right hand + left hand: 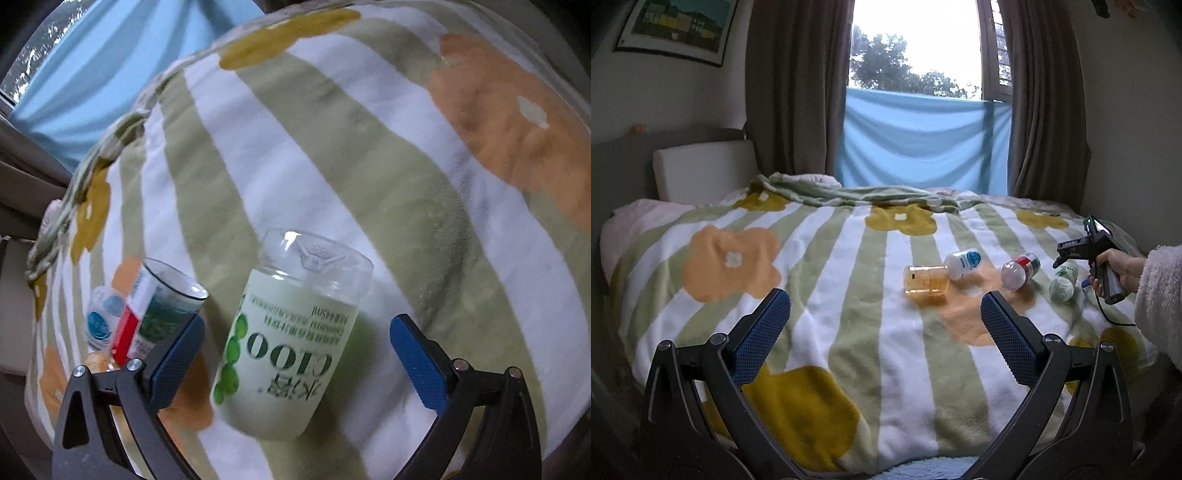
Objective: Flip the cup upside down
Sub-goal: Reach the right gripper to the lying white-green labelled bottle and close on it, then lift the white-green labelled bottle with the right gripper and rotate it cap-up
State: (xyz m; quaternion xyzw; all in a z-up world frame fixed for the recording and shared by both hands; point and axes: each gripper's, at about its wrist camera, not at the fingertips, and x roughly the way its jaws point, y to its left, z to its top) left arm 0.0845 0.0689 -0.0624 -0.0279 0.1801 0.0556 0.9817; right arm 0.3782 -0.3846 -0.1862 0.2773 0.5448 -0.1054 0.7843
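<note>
Bedroom, with a striped flower blanket (332,166) as the work surface. Right gripper (297,352) stands wide open, holding nothing — the green cup (291,332) sits between its fingers, its print inverted and clear base toward the camera, touching neither pad. It seems already flipped, though blur leaves this uncertain. Just beside it are the red cup (159,314) and blue cup (101,317). Left gripper (886,328), open and empty, hangs well apart. An orange cup (925,281) lies on its side — perhaps work left.
</note>
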